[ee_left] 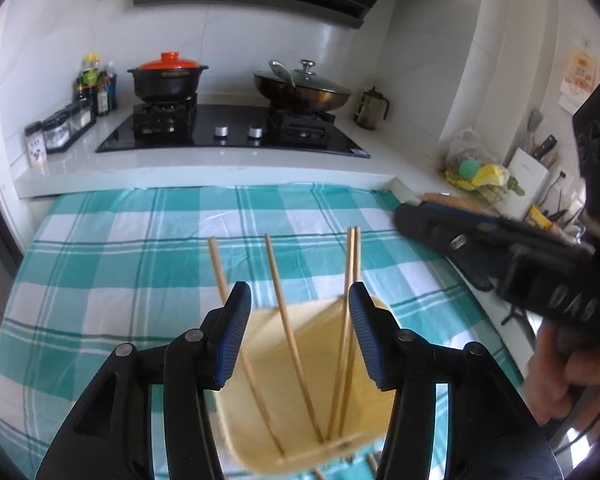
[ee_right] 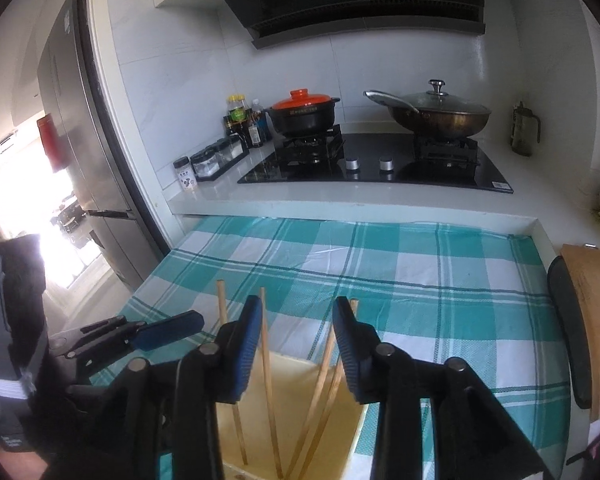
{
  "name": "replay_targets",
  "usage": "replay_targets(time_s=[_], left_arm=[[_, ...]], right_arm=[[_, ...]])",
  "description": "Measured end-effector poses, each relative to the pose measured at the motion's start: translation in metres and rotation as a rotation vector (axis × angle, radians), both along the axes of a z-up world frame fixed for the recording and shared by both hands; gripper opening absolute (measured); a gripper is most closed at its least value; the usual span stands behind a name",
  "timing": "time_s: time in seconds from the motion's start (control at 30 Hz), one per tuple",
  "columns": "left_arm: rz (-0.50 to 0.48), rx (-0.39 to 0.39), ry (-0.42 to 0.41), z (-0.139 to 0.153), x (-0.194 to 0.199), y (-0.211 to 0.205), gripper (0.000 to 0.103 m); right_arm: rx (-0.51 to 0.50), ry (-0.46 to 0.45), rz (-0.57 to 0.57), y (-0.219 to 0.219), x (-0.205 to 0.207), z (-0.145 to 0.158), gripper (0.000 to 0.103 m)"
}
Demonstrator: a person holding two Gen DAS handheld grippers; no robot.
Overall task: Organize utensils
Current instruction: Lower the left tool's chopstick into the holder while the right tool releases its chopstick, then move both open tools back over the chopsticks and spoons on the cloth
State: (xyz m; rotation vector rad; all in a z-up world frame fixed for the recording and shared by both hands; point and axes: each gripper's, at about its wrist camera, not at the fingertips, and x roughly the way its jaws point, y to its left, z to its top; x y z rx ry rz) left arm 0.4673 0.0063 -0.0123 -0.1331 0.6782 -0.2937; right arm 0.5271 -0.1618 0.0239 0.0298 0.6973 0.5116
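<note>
A pale yellow utensil holder (ee_left: 300, 400) stands on the teal checked cloth (ee_left: 140, 260), with several wooden chopsticks (ee_left: 280, 292) leaning in it. My left gripper (ee_left: 300, 300) is open just above the holder's rim, and the chopsticks rise between its blue pads (ee_left: 236, 336). My right gripper (ee_right: 296, 312) is open over the same holder (ee_right: 292, 412), and chopsticks (ee_right: 265, 344) stand between its jaws. Each gripper shows in the other's view: the right one in the left wrist view (ee_left: 480, 248), the left one in the right wrist view (ee_right: 148, 334).
Behind the cloth is a white counter with a black gas hob (ee_right: 380, 160), an orange-lidded pot (ee_left: 168, 78) and a lidded wok (ee_left: 304, 88). Condiment bottles (ee_left: 94, 88) stand at the left. A wooden board (ee_right: 596, 320) lies at the right edge, a fridge (ee_right: 80, 140) at the left.
</note>
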Motion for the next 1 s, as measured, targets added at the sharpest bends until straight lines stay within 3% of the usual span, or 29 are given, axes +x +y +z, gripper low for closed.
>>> replay_targets(time_s=[0.1,0.17,0.27,0.4,0.53,0.7,0.83,1.0], left_arm=[[-0.016,0.034,0.012,0.005,-0.036,0.011,0.060],[-0.051,0.090,0.021,0.001,-0.071,0.020,0.073],[-0.068,0.177,0.080,-0.022,-0.123,0.037,0.074],[-0.013,0.202,0.181,-0.068,-0.192,0.059,0.074],[0.056,0.215,0.236,-0.107,-0.243,0.051,0.074],[0.103,0.109,0.266,-0.133,-0.275,0.033,0.074],[0.080,0.149,0.253,-0.140,-0.282,0.016,0.074],[0.084,0.133,0.255,-0.142,-0.287,0.013,0.074]], right_arm=[[-0.042,-0.061,0.016,-0.011,-0.031,0.024,0.043],[-0.084,-0.095,0.032,-0.023,-0.062,0.036,0.049],[-0.172,-0.148,0.032,-0.052,-0.119,0.040,0.053],[-0.307,-0.144,-0.030,-0.097,-0.195,0.013,0.053],[-0.393,-0.095,-0.151,-0.129,-0.262,-0.030,0.053],[-0.295,0.048,-0.270,-0.141,-0.324,-0.087,0.053],[-0.192,0.129,-0.282,-0.137,-0.346,-0.123,0.053],[-0.170,0.166,-0.273,-0.126,-0.355,-0.144,0.053]])
